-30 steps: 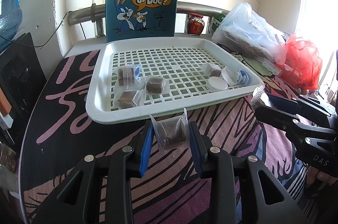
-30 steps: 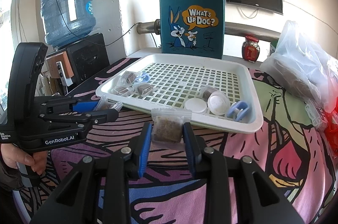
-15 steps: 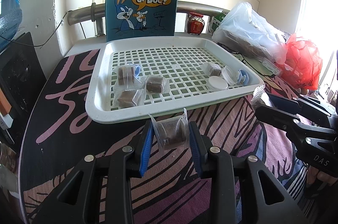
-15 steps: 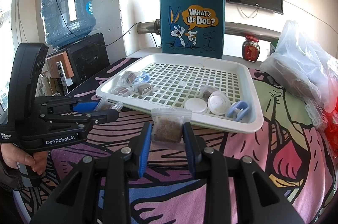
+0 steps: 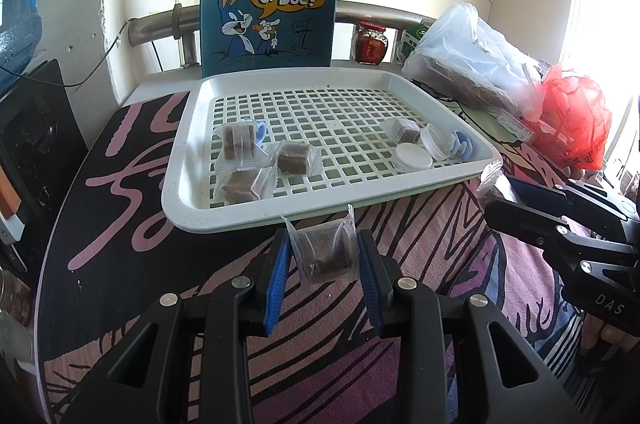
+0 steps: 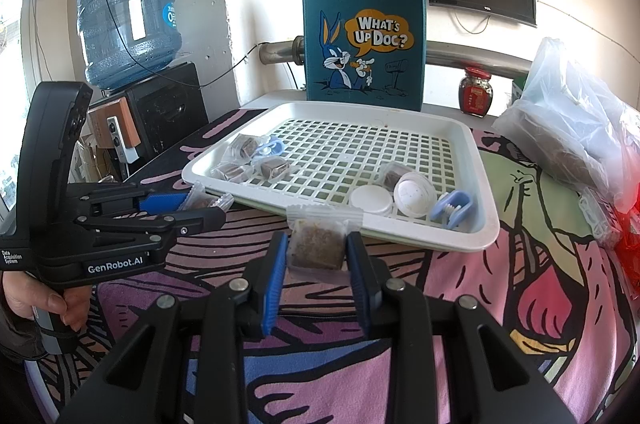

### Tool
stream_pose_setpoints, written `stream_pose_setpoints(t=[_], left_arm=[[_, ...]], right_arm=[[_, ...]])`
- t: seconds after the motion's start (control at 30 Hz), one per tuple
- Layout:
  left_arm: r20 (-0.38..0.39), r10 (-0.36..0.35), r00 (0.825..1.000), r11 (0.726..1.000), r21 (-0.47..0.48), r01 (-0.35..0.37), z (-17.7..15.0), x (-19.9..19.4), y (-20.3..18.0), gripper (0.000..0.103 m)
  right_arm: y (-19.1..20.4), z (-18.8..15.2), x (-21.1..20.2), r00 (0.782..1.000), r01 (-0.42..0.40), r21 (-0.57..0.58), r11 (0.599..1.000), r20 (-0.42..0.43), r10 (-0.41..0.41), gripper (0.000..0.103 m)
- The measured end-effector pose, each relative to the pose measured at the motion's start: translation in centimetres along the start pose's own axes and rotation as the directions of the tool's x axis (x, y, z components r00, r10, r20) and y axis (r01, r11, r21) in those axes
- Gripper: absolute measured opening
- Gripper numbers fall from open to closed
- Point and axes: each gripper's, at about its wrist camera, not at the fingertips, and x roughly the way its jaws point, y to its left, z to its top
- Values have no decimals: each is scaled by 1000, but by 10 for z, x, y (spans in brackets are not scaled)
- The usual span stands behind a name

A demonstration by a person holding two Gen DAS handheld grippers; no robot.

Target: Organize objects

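Left wrist view: the left gripper (image 5: 324, 258) is clamped on a wrapped brown cube (image 5: 325, 253), held above the patterned tablecloth (image 5: 120, 224) just short of the white slotted tray (image 5: 192, 152). In the right wrist view, the right gripper (image 6: 316, 252) is closed likewise on a second wrapped cube (image 6: 317, 243) before the tray's near rim. Each packet is judged light, its film slippery and crinkly, its contents firm but probably crumbly; grip is best taken across the block, not the loose sealed ends. "WHAT'S UP DOC?" is read on the teal tote bag (image 6: 362, 40), "GenRobot.AI" on the left gripper's body, "DAS" on the right one's. The water jug (image 6: 126, 8) label is only partly legible.
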Motion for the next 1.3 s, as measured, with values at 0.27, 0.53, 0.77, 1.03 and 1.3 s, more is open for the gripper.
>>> stream_pose_setpoints(t=[0.27,0.53,0.77,1.03,1.3], left_arm=[[-1,0,1000,1000,0,0,0,0,0,32],[-2,-1,1000,1000,0,1,0,0,0,32],[-4,-1,1000,1000,-1,1,0,1,1,32],[-8,-2,1000,1000,-3,2,-2,2,1,32],[-11,-2,1000,1000,-4,2,-2,3,1,32]], right_arm=[[0,0,0,1000,0,0,1000,0,0,29],[0,0,0,1000,-1,1,1000,-1,1,29],[0,0,0,1000,-1,1,1000,-1,1,29],[0,0,0,1000,-2,1,1000,-1,2,29],[0,0,0,1000,-2,1,1000,-1,2,30]])
